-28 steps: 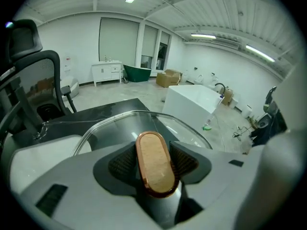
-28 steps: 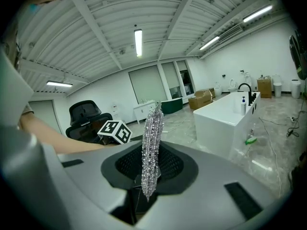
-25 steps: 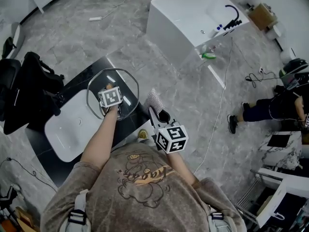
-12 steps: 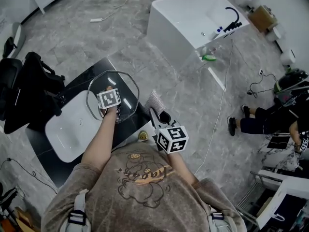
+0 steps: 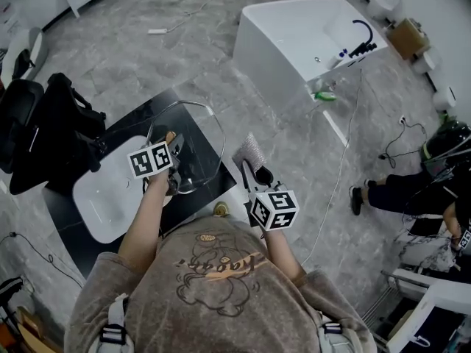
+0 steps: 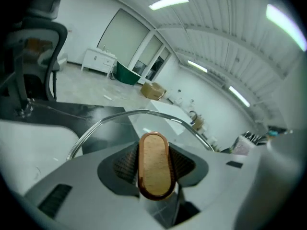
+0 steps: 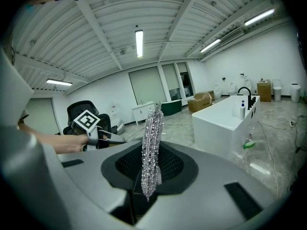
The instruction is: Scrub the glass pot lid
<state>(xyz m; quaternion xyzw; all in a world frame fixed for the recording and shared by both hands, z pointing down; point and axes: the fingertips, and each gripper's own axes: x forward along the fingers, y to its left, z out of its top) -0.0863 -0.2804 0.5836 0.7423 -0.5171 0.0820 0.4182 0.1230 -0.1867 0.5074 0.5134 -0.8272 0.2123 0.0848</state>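
Glass pot lid (image 5: 202, 149) hangs tilted above the counter (image 5: 125, 131), just right of the sink (image 5: 103, 197), probably held clear so the glass can be reached. Its wooden knob (image 5: 171, 135) is pinched by the left hand-held gripper (image 6: 154, 166), whose jaws have just been closing on it. Farther right of the sink, the right hand-held gripper (image 7: 149, 164) clamps a steel scrubber (image 7: 152, 138) upright, ready to rub.

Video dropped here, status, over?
Left tool, jaws just closing, on knob of glass pot lid. Right tool holds mesh scrubber, off the lid. Path clear.
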